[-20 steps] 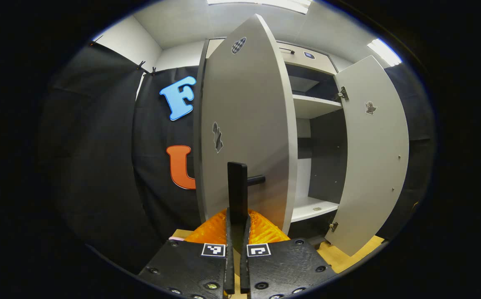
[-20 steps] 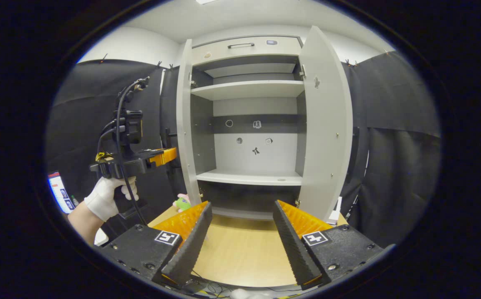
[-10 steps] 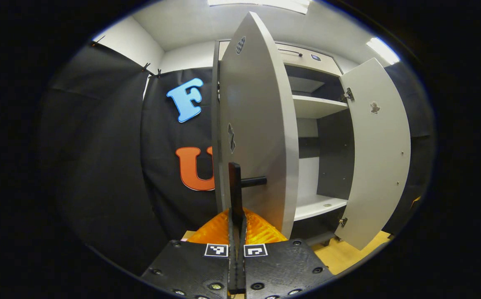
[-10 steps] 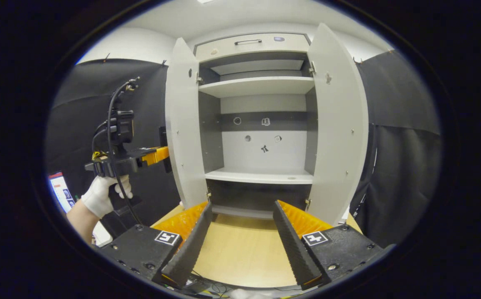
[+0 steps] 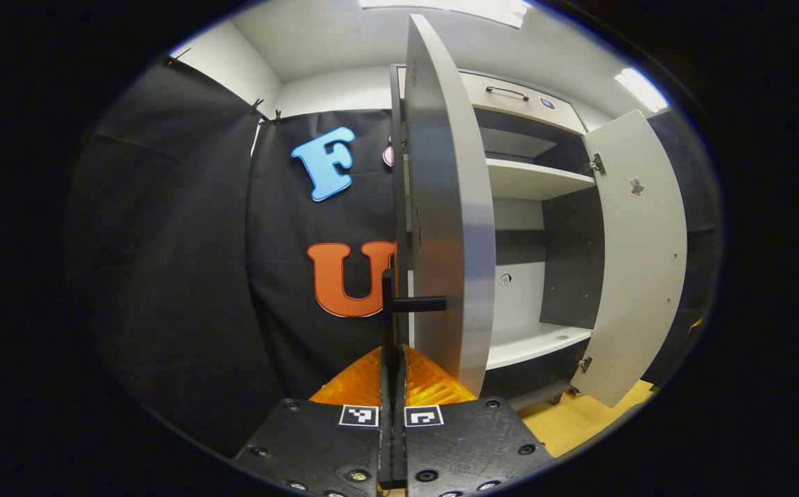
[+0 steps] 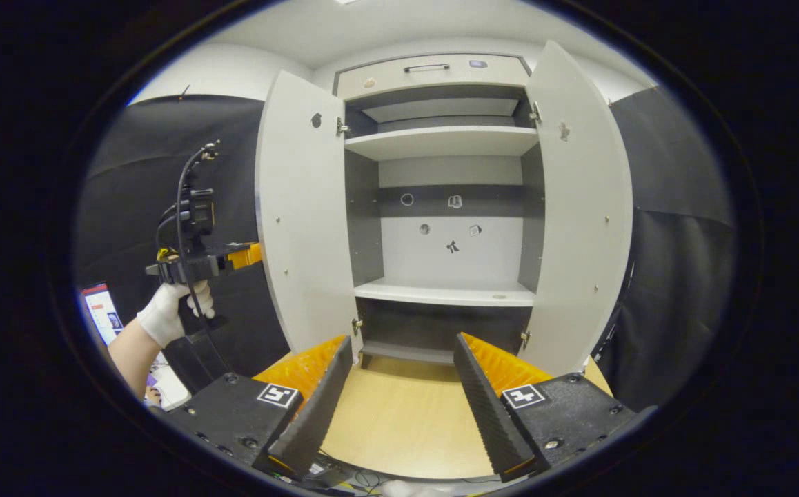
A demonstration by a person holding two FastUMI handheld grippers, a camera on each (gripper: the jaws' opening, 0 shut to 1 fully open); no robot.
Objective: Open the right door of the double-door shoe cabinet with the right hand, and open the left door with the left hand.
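At the bottom of the left gripper view, the left gripper (image 5: 392,366) clamped its fingers on the black handle (image 5: 399,304) of the left door (image 5: 451,207), seen almost edge-on. The right gripper (image 6: 399,386) gaped over the wooden surface (image 6: 399,421), before the cabinet's (image 6: 441,179) right door (image 6: 579,207), open.

Both cabinet doors (image 6: 303,214) open wide.
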